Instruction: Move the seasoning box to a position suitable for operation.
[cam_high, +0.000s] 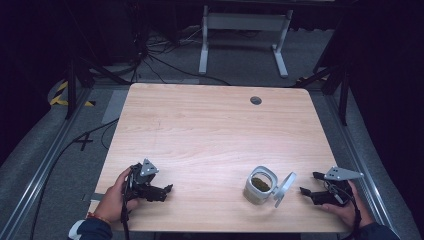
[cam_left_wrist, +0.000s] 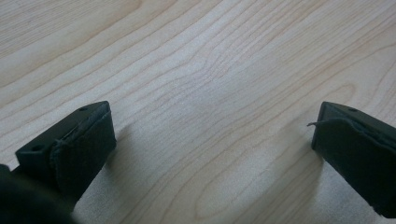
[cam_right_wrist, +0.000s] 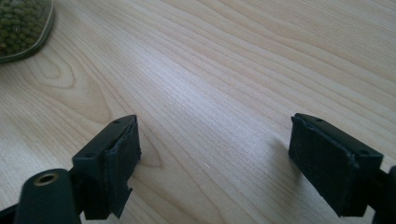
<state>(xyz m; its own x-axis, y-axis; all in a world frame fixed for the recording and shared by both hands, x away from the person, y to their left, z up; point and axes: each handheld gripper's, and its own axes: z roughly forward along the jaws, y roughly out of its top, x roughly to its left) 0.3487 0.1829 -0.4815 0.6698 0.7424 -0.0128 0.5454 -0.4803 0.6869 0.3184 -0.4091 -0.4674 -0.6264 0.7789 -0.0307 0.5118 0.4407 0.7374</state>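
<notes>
Your left gripper (cam_high: 167, 190) rests low at the table's (cam_high: 210, 125) near-left, jaws spread wide on nothing. Your right gripper (cam_high: 306, 184) is likewise parted and empty — just right of the open jar (cam_high: 260, 186), lid (cam_high: 284, 188) hanging beside it.

- A small jar (cam_high: 260, 185) stands upright on the bench (cam_high: 210, 135), near the front edge and right of the middle
- Its body is pale and see-through, with a squarish, rounded mouth and a light rim
- The jar is open: its round, pale lid (cam_high: 285, 186) hangs tilted off the right side of the rim, apparently hinged there
- Inside lies a layer of small green, bean-like grains (cam_high: 260, 183); in the right gripper view they show as round green beads behind the curved wall (cam_right_wrist: 21, 28)
- The jar sits between the two hands, nearer the right one, touching neither
</notes>
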